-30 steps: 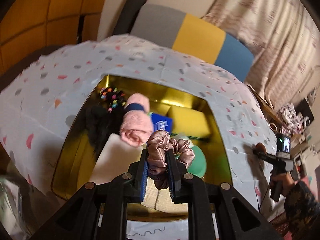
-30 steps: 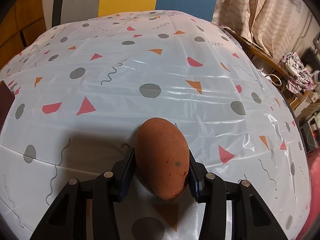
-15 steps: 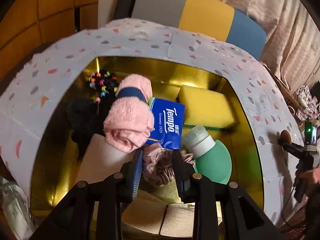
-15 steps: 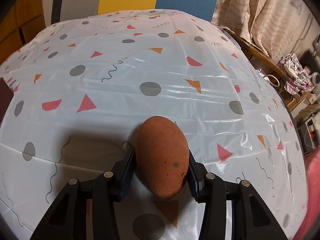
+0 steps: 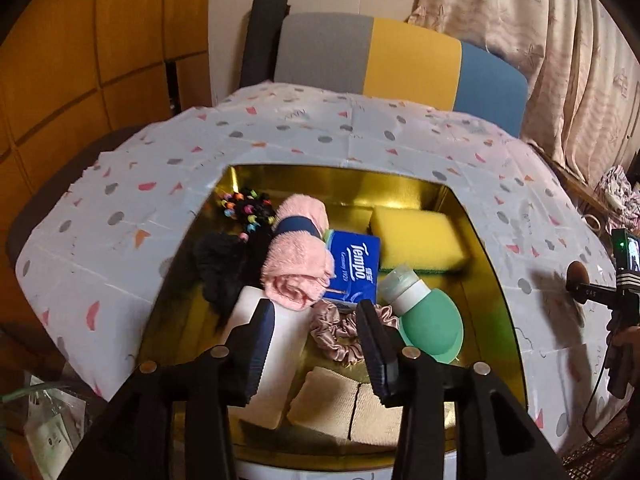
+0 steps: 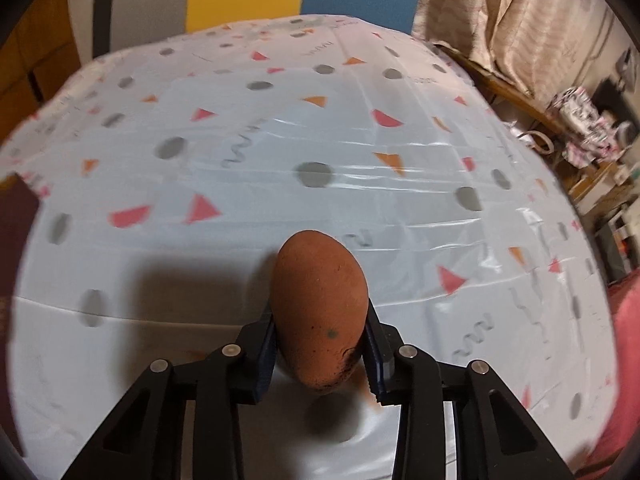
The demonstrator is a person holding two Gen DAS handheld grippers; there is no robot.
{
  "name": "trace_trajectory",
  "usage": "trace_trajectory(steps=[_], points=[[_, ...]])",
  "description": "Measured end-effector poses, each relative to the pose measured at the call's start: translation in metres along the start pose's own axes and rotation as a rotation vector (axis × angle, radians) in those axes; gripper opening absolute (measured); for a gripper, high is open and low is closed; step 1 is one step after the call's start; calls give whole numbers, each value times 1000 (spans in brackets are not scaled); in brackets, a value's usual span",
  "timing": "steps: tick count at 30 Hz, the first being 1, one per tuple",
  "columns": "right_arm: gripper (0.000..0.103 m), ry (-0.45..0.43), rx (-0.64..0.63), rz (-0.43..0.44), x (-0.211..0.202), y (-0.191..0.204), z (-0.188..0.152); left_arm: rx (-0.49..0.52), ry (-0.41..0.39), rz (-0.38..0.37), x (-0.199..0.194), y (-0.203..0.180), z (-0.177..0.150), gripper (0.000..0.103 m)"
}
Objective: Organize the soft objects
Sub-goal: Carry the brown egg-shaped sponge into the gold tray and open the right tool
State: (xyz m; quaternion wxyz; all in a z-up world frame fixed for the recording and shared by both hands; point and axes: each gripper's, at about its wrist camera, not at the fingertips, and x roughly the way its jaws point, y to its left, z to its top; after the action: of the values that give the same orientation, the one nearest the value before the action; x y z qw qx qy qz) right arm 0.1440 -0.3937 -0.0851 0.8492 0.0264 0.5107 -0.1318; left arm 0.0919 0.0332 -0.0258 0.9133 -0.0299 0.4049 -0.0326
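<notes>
The scrunchie (image 5: pixel 340 332) lay in the gold box (image 5: pixel 486 264), near the tissue pack (image 5: pixel 354 268) and between the spread fingers of the left tongs (image 5: pixel 316 344), which stood wide open and held nothing. A careless lift could catch it and drag it out. The right tongs (image 6: pixel 320 344) were clamped on the brown sponge (image 6: pixel 320 312) above the counter (image 6: pixel 280 152); a weak squeeze might drop it.

In the box (image 5: pixel 496 272) we see the scrunchie (image 5: pixel 338 332) in front of the tissue pack (image 5: pixel 354 268). The rolled towel (image 5: pixel 298 256) lies left of that pack, the sponge (image 5: pixel 416 236) behind right.
</notes>
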Motion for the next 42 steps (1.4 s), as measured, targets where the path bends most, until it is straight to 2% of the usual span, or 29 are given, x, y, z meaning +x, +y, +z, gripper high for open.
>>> trace_trajectory(steps=[5, 11, 14, 18, 22, 25, 26, 29, 30, 32, 34, 36, 38, 40, 42], points=[[38, -82, -57, 128, -39, 44, 0, -22, -25, 23, -13, 9, 0, 43], [38, -182, -193, 319, -94, 126, -3, -51, -57, 52, -25, 20, -2, 43], [38, -197, -253, 400, -112, 167, -8, -61, -59, 64, -28, 26, -3, 43], [39, -195, -308, 459, -120, 209, -15, -76, -66, 72, -32, 33, -4, 43], [40, -172, -339, 469, -114, 238, -20, -82, -70, 81, -35, 37, -6, 43], [42, -164, -349, 431, -106, 253, -23, -93, -72, 90, -38, 40, -6, 45], [43, -156, -351, 432, -102, 257, -23, -95, -70, 95, -38, 41, -6, 47], [46, -138, -346, 402, -89, 268, -23, -103, -78, 101, -40, 42, -7, 65], [49, -134, -340, 400, -86, 271, -24, -108, -84, 100, -42, 43, -7, 65], [59, -143, -324, 389, -84, 273, -25, -107, -102, 108, -46, 42, -8, 66], [85, -174, -306, 373, -88, 272, -28, -78, -111, 144, -49, 38, -8, 67], [95, -228, -283, 370, -100, 267, -32, -57, -127, 164, -54, 33, -8, 67], [101, -260, -258, 367, -112, 262, -36, -60, -142, 206, -59, 29, -9, 68], [103, -292, -219, 360, -126, 253, -42, -67, -141, 259, -63, 27, -10, 69], [103, -313, -181, 323, -138, 245, -52, -79, -145, 242, -67, 27, -13, 69]])
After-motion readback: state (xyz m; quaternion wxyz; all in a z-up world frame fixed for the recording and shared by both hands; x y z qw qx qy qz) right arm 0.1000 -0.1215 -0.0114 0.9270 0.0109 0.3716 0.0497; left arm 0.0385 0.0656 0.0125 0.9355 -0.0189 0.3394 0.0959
